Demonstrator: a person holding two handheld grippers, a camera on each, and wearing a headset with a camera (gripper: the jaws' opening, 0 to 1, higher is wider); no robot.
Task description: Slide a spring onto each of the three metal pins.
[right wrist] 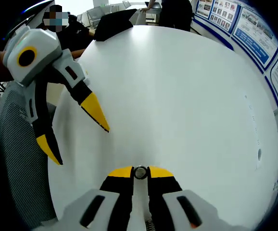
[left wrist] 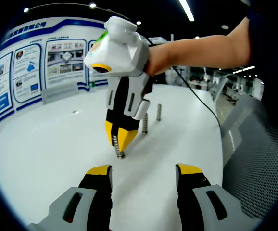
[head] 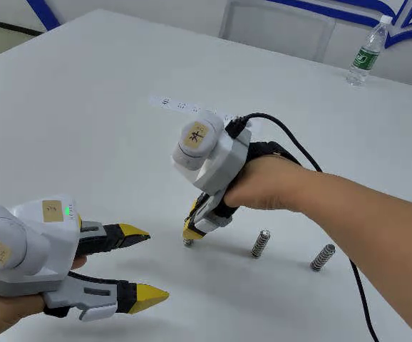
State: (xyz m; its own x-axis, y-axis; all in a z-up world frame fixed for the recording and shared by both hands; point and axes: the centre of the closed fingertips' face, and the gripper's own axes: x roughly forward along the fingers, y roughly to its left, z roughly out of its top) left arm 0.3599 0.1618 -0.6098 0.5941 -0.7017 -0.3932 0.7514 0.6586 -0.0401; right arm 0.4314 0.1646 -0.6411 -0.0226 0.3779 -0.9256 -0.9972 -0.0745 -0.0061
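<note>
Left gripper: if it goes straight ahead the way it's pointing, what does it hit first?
Likely the right gripper, shut on a spring, slightly left of dead ahead; depth is unclear.

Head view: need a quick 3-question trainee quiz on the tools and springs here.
1. True or false: the left tool is open and empty.
2. The right tool points down at the table and is shut on: A) nothing, B) a spring, C) the left tool.
3. Fill in: ___ other springs stand upright on the table beside it.
Key: 1 true; 2 B; 3 two.
</note>
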